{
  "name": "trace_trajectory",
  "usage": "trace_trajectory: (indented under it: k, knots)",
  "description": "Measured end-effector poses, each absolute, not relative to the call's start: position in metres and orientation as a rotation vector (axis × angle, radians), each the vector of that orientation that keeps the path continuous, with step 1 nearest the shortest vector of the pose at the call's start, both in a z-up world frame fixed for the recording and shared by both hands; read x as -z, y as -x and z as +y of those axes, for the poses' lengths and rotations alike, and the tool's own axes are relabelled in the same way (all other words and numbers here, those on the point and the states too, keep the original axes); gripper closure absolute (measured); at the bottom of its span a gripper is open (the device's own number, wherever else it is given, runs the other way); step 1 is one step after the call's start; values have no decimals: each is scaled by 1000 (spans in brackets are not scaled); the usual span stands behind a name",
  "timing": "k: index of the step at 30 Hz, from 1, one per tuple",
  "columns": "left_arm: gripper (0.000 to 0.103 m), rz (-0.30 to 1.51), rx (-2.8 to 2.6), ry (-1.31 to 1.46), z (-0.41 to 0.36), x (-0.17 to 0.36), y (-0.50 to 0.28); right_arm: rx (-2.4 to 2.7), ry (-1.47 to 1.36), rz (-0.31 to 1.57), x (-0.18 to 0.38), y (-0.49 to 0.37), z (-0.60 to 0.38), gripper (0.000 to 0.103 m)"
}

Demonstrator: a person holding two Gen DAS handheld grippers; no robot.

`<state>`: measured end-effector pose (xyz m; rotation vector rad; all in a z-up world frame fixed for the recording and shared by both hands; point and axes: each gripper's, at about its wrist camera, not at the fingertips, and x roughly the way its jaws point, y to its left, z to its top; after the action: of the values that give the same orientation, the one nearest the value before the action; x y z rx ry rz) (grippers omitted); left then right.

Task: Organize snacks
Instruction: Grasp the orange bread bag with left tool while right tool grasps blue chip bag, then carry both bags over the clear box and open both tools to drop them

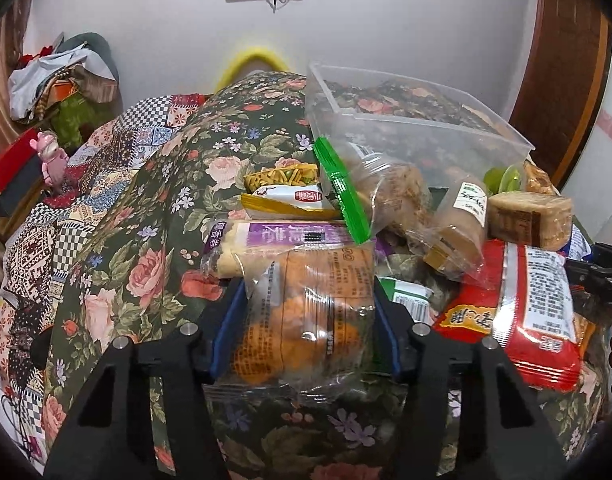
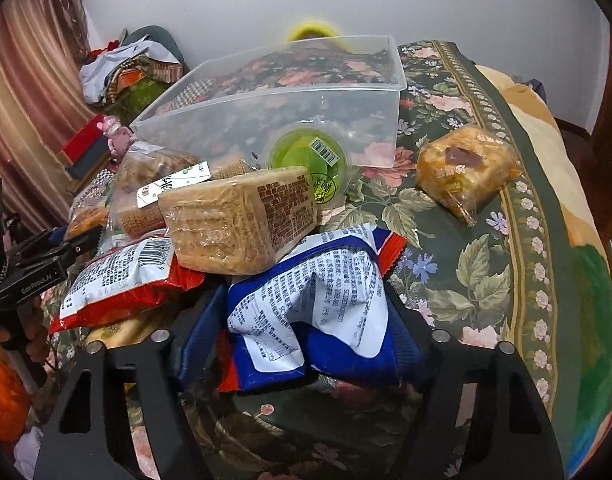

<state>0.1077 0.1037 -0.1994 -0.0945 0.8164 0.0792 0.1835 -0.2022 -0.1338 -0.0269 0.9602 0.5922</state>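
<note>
Snack packs are piled on a floral bedspread (image 1: 153,216). My left gripper (image 1: 306,320) is shut on a clear packet of orange snacks (image 1: 306,312). My right gripper (image 2: 306,320) is shut on a blue and white snack bag (image 2: 314,304). A clear plastic bin (image 1: 406,120) stands empty behind the pile; it also shows in the right wrist view (image 2: 273,92). A red bag (image 1: 522,308) lies right of the left gripper and shows in the right wrist view (image 2: 121,280) too.
A wafer block (image 2: 241,220), a green jelly cup (image 2: 310,160), a green-sealed zip bag of biscuits (image 1: 378,196), a purple pack (image 1: 273,236) and a yellow pack (image 1: 281,196) lie in the pile. One orange pack (image 2: 466,168) lies apart at right. Clutter (image 1: 57,80) sits at left.
</note>
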Motion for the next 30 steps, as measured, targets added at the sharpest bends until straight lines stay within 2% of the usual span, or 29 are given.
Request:
trace_trajectory:
  k: [14,30]
  knots:
    - [49,749,-70,87,92,162,-84,-525,0,913,116,-180,-235,54]
    - [49,599,-25,72,76,105,-95,-480,-13,744,64,-189,-251,57]
